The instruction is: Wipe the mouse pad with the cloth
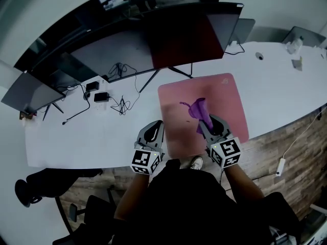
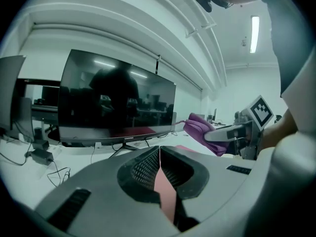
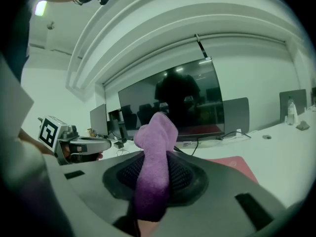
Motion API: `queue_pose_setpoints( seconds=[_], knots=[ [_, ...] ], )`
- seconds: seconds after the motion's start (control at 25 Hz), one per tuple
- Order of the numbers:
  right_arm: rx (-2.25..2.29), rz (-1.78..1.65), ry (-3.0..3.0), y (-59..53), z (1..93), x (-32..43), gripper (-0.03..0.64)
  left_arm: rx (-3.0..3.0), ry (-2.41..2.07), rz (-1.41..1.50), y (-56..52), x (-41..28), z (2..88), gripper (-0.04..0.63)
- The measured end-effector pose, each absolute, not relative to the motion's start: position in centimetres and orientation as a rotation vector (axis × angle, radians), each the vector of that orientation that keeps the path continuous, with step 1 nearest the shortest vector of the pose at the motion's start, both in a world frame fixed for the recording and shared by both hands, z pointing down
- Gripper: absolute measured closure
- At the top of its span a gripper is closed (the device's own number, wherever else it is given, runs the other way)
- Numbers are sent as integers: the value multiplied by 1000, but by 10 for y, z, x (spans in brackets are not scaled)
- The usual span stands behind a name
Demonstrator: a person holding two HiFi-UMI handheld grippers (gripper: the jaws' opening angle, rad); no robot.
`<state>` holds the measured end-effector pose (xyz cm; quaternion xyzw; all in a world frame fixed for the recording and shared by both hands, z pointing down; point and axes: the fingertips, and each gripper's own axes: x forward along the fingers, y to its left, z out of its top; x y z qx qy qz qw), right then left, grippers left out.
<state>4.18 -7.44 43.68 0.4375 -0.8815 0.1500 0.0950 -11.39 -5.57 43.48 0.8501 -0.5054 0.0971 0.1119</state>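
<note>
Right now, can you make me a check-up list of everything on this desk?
surface: white desk, long and curved.
job's things: pink pad lies flat near the front edge; purple cloth is over it.
clutter: black adapters at the left; small items at the far right.
grippers: right gripper has its jaws shut on the cloth; left gripper has its jaws shut, empty, at the pad's left edge.
cables: loose black cables left of the pad.
surroundings: dark monitors behind; wood floor below.

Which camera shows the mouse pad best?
The head view: nearly all of the pink mouse pad shows. The left gripper view shows a sliver past its jaws, the right gripper view one corner.
</note>
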Motion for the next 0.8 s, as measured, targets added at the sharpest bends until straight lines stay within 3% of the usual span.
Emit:
queue_pose_setpoints(
  seconds=[0.8],
  knots=[
    [1174, 524, -2374, -175, 524, -57, 509, 2382, -1487, 334, -111, -196, 476, 572]
  ],
)
